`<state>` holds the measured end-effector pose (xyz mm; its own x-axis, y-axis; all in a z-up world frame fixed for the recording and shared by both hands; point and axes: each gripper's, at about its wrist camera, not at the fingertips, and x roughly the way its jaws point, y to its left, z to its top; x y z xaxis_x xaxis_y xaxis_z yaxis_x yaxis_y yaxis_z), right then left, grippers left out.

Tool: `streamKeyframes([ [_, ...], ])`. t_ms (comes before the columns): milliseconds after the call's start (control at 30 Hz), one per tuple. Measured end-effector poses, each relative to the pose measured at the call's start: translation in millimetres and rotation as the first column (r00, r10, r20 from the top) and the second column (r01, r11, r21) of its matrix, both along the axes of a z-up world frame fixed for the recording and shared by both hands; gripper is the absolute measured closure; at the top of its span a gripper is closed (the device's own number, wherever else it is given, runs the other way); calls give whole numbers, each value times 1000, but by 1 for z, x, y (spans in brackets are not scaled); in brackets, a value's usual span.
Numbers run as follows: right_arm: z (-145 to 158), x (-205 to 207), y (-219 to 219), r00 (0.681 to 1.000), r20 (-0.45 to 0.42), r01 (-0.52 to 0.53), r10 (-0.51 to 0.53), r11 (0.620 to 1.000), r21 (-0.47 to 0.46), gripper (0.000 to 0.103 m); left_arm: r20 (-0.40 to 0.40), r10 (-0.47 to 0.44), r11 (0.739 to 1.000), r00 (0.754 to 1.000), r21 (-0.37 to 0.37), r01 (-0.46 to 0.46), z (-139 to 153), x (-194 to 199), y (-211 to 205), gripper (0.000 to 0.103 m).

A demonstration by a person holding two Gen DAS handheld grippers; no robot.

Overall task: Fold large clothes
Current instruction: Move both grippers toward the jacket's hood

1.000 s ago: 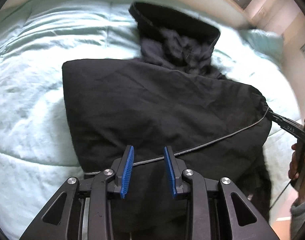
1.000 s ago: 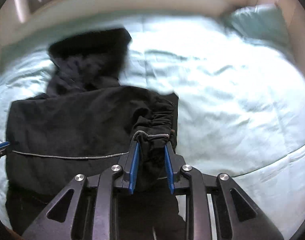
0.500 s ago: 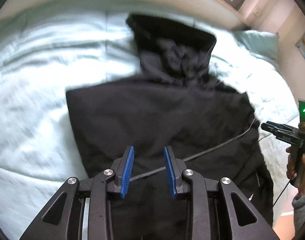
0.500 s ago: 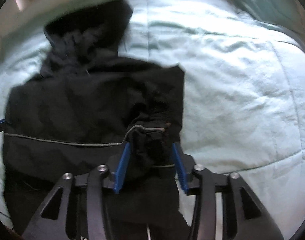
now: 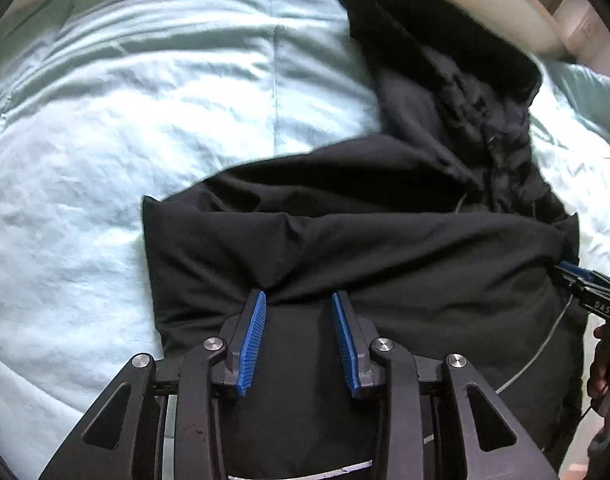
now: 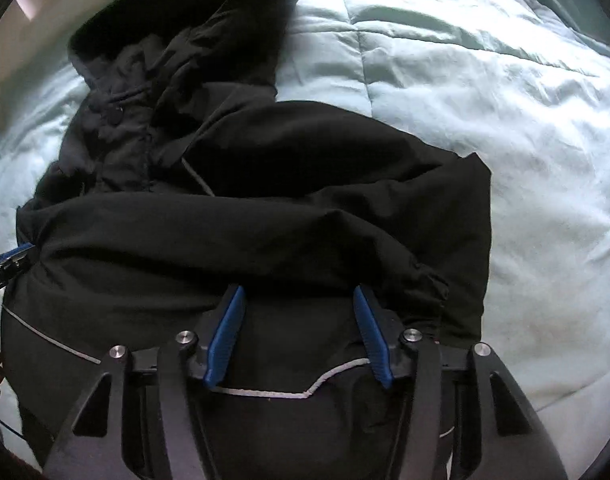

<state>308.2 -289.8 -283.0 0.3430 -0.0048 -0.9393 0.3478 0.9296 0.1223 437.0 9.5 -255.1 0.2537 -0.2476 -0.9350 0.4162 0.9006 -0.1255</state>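
A large black hooded jacket (image 5: 385, 248) lies on the pale blue-green bed quilt (image 5: 105, 120), hood toward the far side. Its lower part is lifted and folded up over the body; it also shows in the right wrist view (image 6: 265, 208). My left gripper (image 5: 299, 304) stands with its blue pads apart, and bunched jacket fabric sits between them at the left hem. My right gripper (image 6: 299, 296) has wide-set pads with the jacket's right hem edge and a grey piping line between them. Each gripper's tip shows at the other view's edge.
The quilt (image 6: 505, 100) spreads wide to the left and right of the jacket. A pillow (image 5: 585, 92) lies at the far right, under a window sill. The person's right hand (image 5: 603, 360) is at the right edge of the left wrist view.
Both grippers have moved forward toward the hood, carrying the jacket's lower hem up over its body. The right gripper's pads have spread wider than a second ago.
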Motion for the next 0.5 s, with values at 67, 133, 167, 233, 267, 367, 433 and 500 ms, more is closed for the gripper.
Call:
streamKeyframes([
  [67,15,-10,2,1000,16,-8,8,1000,-8,50,27,-9,1000,1000,-23,10,17,-9,7,67],
  [133,38,-25,7,998,53,-19,19,1000,-3,50,45,-35,996,998,-81,39,37,-26,14,67],
  [167,51,-37,12,996,80,-34,35,999,-5,49,56,-51,992,997,-110,57,46,-35,17,67],
  [233,66,-55,21,993,108,-54,56,998,-21,48,94,-94,982,991,-156,108,65,-59,23,66],
  [267,69,-65,28,991,112,-69,72,997,-26,48,108,-119,977,987,-164,136,69,-72,24,66],
  [367,48,-74,42,994,44,-95,97,994,-46,48,89,-170,976,981,-120,180,57,-96,21,66],
  [433,22,-81,43,996,-24,-89,88,995,-52,48,41,-180,982,983,-52,182,26,-101,19,66],
  [500,2,-90,37,997,-51,-56,57,998,16,48,19,-185,982,983,-29,185,8,-100,13,66],
])
